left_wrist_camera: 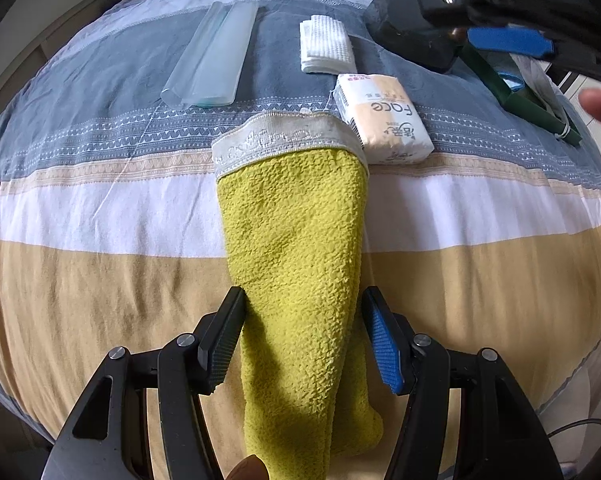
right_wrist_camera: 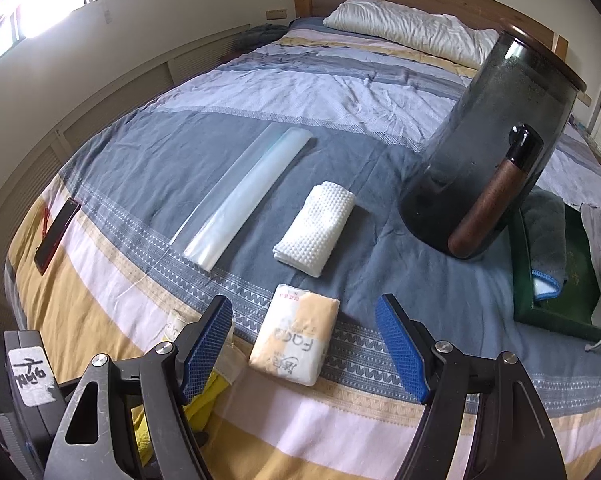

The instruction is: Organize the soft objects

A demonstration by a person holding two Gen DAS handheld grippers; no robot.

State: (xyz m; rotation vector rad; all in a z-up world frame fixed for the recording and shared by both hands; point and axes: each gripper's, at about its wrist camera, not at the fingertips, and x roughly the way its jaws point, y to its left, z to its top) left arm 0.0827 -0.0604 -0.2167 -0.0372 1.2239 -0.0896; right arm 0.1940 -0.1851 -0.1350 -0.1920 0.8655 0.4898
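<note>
Bedding in grey, white and tan stripes fills the left wrist view, where the left hand-held gripper (left_wrist_camera: pixel 302 344) has a folded yellow towel (left_wrist_camera: pixel 296 248) between its half-open jaws, both pads against the cloth's sides. The towel's white lace end touches a tissue pack (left_wrist_camera: pixel 384 118); a white cloth (left_wrist_camera: pixel 326 44) lies beyond.

From the right wrist view, the right hand-held gripper (right_wrist_camera: pixel 304 346) stands wide open and holds nothing, above the tissue pack (right_wrist_camera: pixel 296 340) on the bed (right_wrist_camera: pixel 180 168). A green tray (right_wrist_camera: pixel 556 292) sits at the right.
</note>
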